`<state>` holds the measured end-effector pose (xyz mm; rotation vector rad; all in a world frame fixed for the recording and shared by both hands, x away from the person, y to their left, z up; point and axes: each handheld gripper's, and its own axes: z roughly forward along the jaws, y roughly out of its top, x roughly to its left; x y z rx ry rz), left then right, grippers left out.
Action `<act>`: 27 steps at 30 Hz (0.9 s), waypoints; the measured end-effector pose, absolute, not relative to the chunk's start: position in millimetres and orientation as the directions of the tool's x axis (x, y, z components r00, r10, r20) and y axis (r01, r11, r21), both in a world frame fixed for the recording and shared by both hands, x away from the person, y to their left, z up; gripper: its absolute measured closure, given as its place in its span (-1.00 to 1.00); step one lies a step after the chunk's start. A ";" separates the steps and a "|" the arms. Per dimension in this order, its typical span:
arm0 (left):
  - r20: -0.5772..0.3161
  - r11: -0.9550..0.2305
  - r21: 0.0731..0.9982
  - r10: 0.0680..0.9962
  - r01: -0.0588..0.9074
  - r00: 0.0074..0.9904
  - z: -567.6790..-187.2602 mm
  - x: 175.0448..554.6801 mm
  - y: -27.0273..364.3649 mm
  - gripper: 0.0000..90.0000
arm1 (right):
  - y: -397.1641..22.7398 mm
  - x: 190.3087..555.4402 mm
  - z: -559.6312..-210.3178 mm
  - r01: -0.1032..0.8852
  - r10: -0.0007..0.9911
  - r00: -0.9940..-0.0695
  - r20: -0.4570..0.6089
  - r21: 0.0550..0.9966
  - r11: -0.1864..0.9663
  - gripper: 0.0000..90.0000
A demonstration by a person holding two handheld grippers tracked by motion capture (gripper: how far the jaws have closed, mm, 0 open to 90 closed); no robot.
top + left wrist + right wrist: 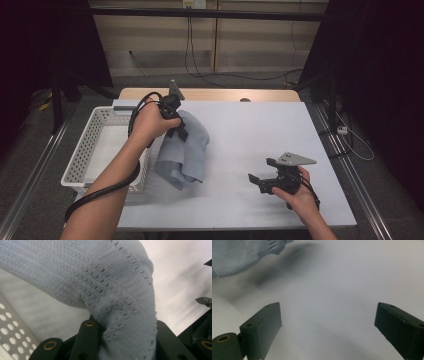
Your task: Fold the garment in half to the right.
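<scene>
— What is the left tool (176, 119) doing?
— It pinches a soft blue knit sweater (186, 150) and lifts it up. The sweater hangs down to the white counter (250, 130), just beside the white basket (95, 145) with holes.
— And the right tool (261, 171)?
— It rests low over the counter, well apart from the sweater, jaws wide and holding nothing.
— Any words to read?
— I see no writing on anything.

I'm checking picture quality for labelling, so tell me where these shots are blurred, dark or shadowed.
High view: table evenly lit, surroundings fall to black. Left gripper view: knit garment sharp up close, table behind it streaked and soft. Right gripper view: table surface hazy, a soft dark shadow under the garment's cuff, the right gripper showing clearly with its jaws wide apart.
</scene>
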<state>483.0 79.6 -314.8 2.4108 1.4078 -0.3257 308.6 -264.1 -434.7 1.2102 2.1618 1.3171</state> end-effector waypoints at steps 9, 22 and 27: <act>-0.367 -0.466 0.155 0.792 0.871 0.488 -309.1 484.8 81.2 0.62 | -261.0 309.8 -434.6 0.490 0.799 -0.585 0.138 0.846 0.213 -0.84; -0.370 -0.465 0.145 0.793 0.873 0.484 -303.0 486.8 83.6 0.62 | -263.7 310.0 -433.7 0.488 0.804 -0.578 0.142 0.850 0.200 -0.85; -0.367 -0.466 0.149 0.793 0.872 0.487 -298.5 488.2 85.5 0.62 | -262.9 309.8 -433.7 0.488 0.801 -0.582 0.142 0.849 0.204 -0.85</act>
